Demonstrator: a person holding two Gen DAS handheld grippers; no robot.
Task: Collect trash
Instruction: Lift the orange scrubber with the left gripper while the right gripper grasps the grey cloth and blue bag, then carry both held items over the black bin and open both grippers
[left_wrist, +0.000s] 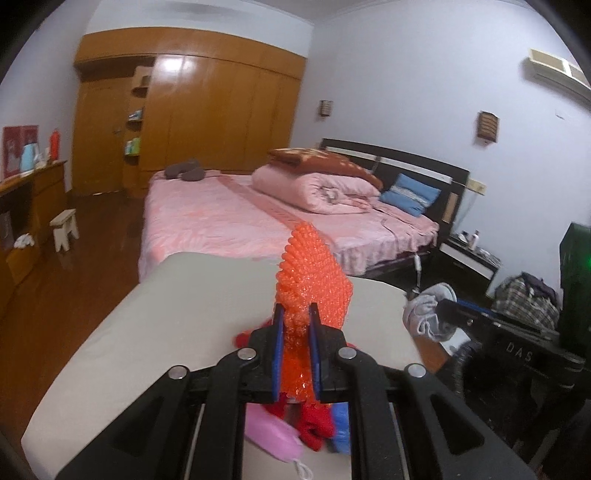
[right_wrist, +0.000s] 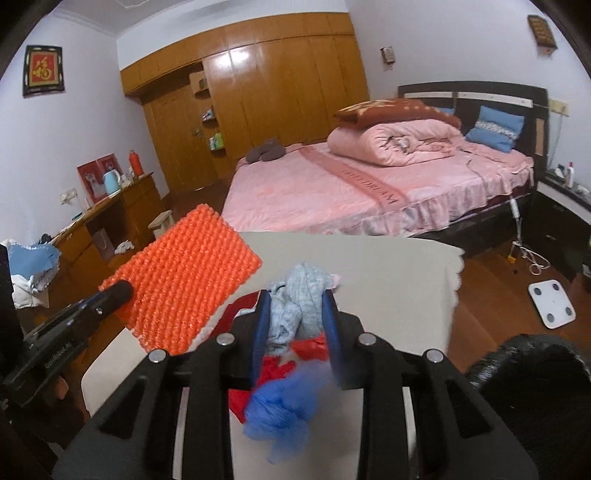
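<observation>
Left tool (left_wrist: 297, 345) clamped on orange bubble-wrap sheet (left_wrist: 314, 273). Right tool (right_wrist: 297, 326) pinching crumpled grey cloth wad (right_wrist: 295, 299). Both raised off beige table (right_wrist: 369, 266), likely for binning.

A table (right_wrist: 369, 258) stood before the bed (right_wrist: 332, 195), with the wardrobe (right_wrist: 258, 92) behind the bed; a rolled quilt (right_wrist: 399, 142) lay on the bed near the headboard (right_wrist: 472, 92), a folded blanket (right_wrist: 388, 109) on it. A scale (right_wrist: 552, 302) lay on the floor right of the table; a desk (right_wrist: 110, 214) stood at left.
</observation>
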